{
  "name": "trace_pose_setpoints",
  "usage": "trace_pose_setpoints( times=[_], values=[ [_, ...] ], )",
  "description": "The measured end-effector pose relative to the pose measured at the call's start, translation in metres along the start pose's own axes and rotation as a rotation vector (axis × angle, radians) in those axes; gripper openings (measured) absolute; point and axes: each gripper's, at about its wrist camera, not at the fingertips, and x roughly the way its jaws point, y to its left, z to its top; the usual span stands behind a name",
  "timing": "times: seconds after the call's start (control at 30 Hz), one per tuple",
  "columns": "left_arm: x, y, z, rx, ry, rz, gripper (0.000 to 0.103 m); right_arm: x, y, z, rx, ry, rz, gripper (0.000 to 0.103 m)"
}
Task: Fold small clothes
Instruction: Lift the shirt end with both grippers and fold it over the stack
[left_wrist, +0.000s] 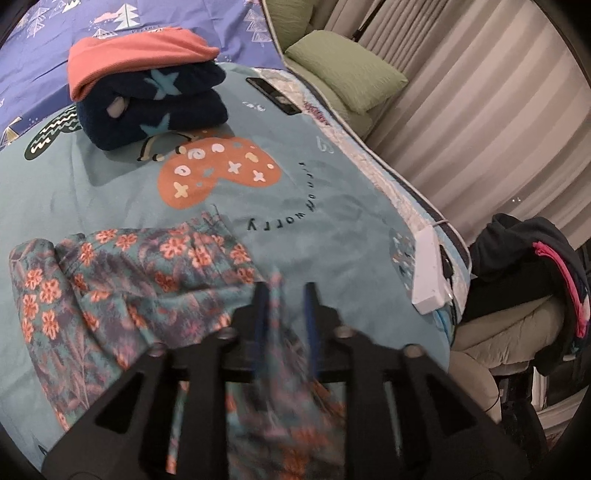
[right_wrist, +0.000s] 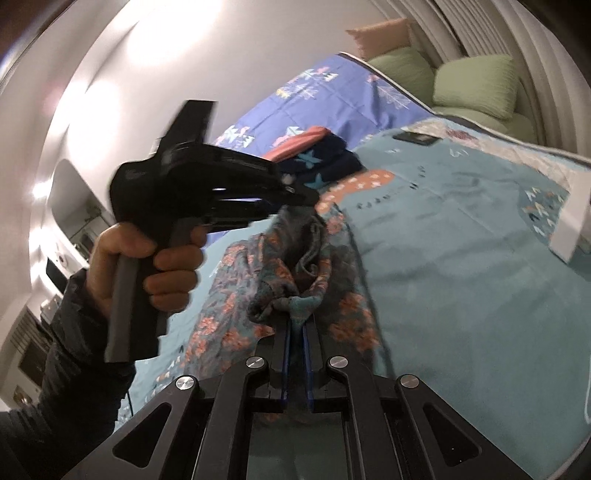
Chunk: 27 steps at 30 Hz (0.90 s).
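Your right tongs (right_wrist: 295, 332): nearly closed, pinching a bunched fold of the floral garment (right_wrist: 295, 273).
Your left tongs (left_wrist: 286, 295): gapped a little, blurred floral cloth between the fingers; in the right view they grip the garment's upper edge, held by your left hand (right_wrist: 147, 258).
Garment: hanging between both tongs, the rest draped on the bed (left_wrist: 332, 229).
Beyond: folded pile (left_wrist: 147, 88), phone (left_wrist: 271, 95), green pillows (left_wrist: 347, 70).
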Motion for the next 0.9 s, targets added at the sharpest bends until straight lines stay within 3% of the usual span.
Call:
trace_pose_setpoints(
  times=[0.1, 0.23, 0.4, 0.5, 0.6, 0.67, 0.73, 0.77, 0.8, 0.83, 0.87, 0.9],
  values=[
    [-0.022, -0.009, -0.021, 0.044, -0.041, 0.018, 0.032, 0.005, -0.014, -0.005, 0.054, 0.038, 0.001, 0.004],
    [-0.059, -0.016, -0.077, 0.158, -0.093, 0.070, 0.050, 0.009, -0.030, -0.011, 0.117, 0.103, 0.051, 0.008],
    [-0.076, -0.009, -0.160, 0.259, -0.093, 0.222, 0.051, 0.011, -0.043, -0.009, 0.149, 0.147, 0.108, 0.026],
    [-0.071, -0.002, -0.193, 0.265, -0.065, 0.309, 0.051, 0.015, -0.039, -0.006, 0.119, 0.169, 0.107, 0.033],
    [-0.067, 0.001, -0.208, 0.263, -0.066, 0.341, 0.052, 0.022, -0.034, -0.002, 0.104, 0.183, 0.104, 0.037],
    [-0.064, 0.000, -0.214, 0.282, -0.080, 0.410, 0.058, 0.028, -0.029, 0.000, 0.087, 0.188, 0.085, 0.037],
    [-0.062, 0.001, -0.218, 0.301, -0.097, 0.475, 0.060, 0.031, -0.024, 0.004, 0.066, 0.190, 0.052, 0.030],
    [-0.061, 0.002, -0.220, 0.305, -0.095, 0.493, 0.060, 0.031, -0.022, 0.005, 0.062, 0.184, 0.046, 0.007],
    [-0.060, 0.004, -0.221, 0.306, -0.092, 0.505, 0.059, 0.031, -0.020, 0.007, 0.061, 0.179, 0.042, 0.007],
    [-0.061, 0.007, -0.221, 0.300, -0.090, 0.510, 0.047, 0.025, -0.018, 0.009, 0.070, 0.149, 0.052, 0.007],
    [-0.064, 0.010, -0.221, 0.287, -0.098, 0.514, 0.034, 0.018, -0.016, 0.012, 0.074, 0.125, 0.066, 0.007],
    [-0.068, 0.013, -0.222, 0.273, -0.099, 0.509, 0.010, 0.010, -0.014, 0.016, 0.081, 0.096, 0.084, 0.007]
  ],
)
